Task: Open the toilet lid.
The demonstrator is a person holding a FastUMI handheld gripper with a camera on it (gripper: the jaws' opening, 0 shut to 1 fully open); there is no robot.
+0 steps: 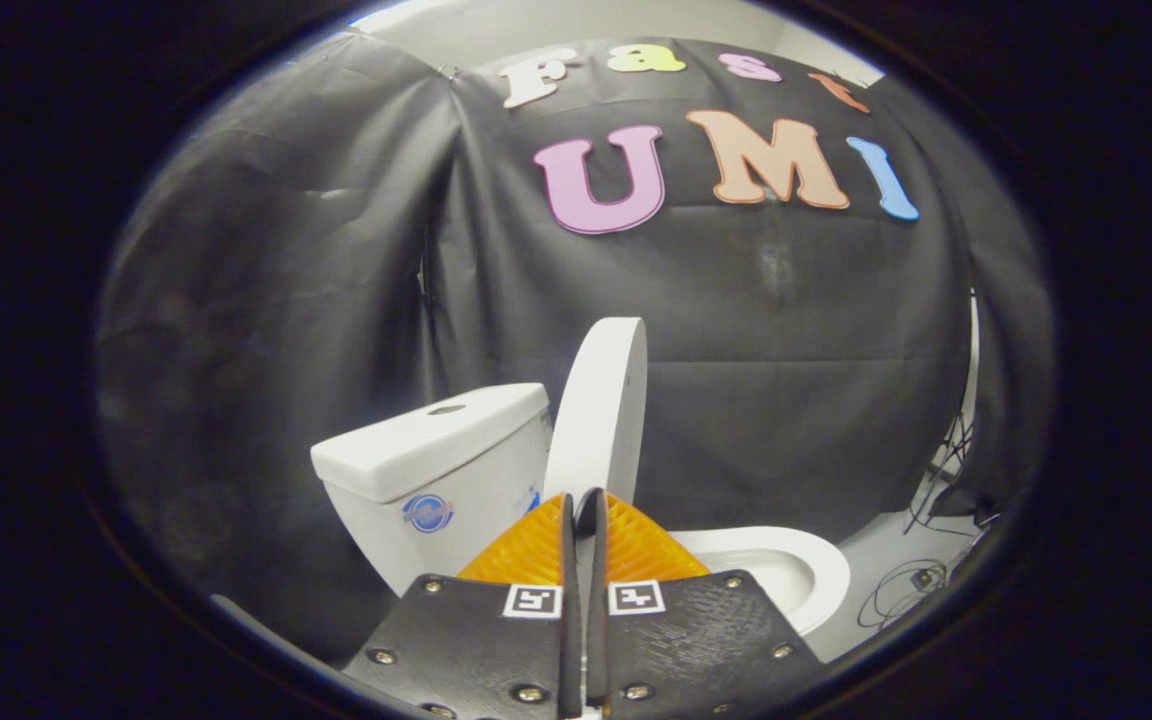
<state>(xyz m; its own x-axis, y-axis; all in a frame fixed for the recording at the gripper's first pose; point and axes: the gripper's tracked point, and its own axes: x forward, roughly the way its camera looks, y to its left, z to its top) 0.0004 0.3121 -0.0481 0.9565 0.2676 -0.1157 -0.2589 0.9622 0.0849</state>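
A white toilet stands just ahead of my fingers. Its lid [600, 405] is raised, standing nearly upright and leaning toward the tank [436, 460]. The bowl's rim [791, 560] lies open beyond the fingers on the right side. My gripper [582, 505] sits at the foot of the raised lid with its fingers pressed close together. Only a thin gap separates them and nothing is held between them. The fingers hide the lid's lower edge and its hinge.
Black cloth forms the booth wall behind and to the left of the toilet. Loose cables [921, 580] lie on the pale floor [886, 555] to the right of the bowl, near the wall's bottom edge.
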